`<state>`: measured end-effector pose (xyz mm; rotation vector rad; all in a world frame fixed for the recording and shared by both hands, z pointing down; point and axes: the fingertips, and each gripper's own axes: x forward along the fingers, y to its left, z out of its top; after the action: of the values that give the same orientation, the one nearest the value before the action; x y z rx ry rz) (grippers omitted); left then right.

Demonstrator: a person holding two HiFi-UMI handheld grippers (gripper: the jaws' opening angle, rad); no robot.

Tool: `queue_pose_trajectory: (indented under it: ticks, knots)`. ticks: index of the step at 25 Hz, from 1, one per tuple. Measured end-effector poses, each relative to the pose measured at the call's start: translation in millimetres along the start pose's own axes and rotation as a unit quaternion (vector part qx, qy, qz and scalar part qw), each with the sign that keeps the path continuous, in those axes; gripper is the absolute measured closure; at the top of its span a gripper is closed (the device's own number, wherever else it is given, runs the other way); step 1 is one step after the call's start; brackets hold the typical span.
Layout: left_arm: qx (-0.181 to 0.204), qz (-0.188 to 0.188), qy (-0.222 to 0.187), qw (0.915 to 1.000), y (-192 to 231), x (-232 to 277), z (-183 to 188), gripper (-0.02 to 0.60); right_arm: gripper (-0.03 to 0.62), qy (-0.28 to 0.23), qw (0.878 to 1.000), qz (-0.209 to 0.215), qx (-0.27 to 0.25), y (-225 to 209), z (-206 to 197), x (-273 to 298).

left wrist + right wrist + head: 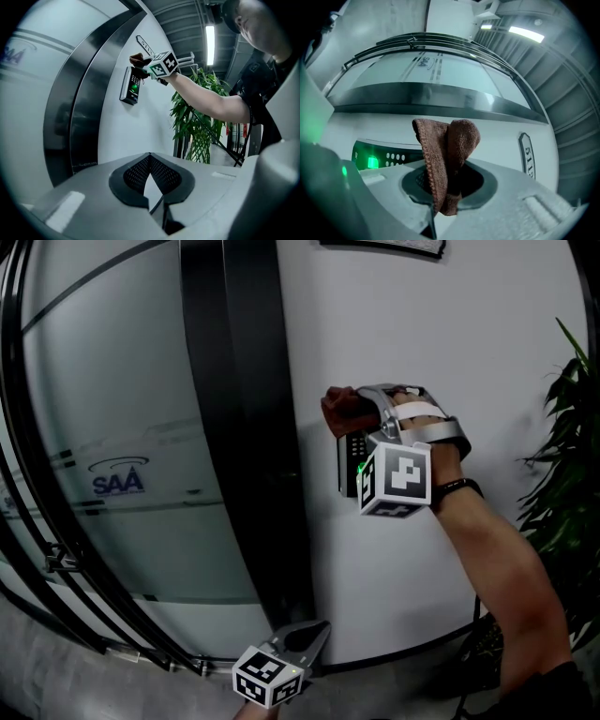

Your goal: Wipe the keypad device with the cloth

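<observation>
The dark keypad device (349,465) hangs on the white wall (394,324), with a green light (372,162) lit on its face (389,157). My right gripper (367,418) is shut on a brown cloth (340,411) and holds it at the keypad's top edge. In the right gripper view the folded cloth (447,154) stands up between the jaws of the right gripper (446,185), next to the key rows. My left gripper (317,632) hangs low near the wall's foot, shut and holding nothing. From the left gripper (150,155) I see the keypad (130,86) and cloth (138,58) above.
A dark door post (239,427) runs down left of the keypad. Beyond it is frosted glass with a blue logo (118,480). A leafy plant (562,456) stands at the right. A number plate (526,155) is fixed on the wall beside the keypad.
</observation>
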<state>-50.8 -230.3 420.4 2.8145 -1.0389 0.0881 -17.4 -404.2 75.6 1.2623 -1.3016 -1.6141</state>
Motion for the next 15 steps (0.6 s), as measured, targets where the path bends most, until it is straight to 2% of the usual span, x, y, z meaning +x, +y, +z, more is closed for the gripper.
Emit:
queue_pose_trajectory:
  ticks: [7, 15]
  knots:
    - [-0.004, 0.001, 0.002, 1.0, 2, 1, -2, 0.565, 0.54, 0.009, 1.0, -0.009, -0.012, 6, 0, -3]
    - [-0.003, -0.012, 0.008, 0.9999, -5, 10, -4, 0.565, 0.54, 0.004, 1.0, 0.0, -0.012, 31, 2, -14]
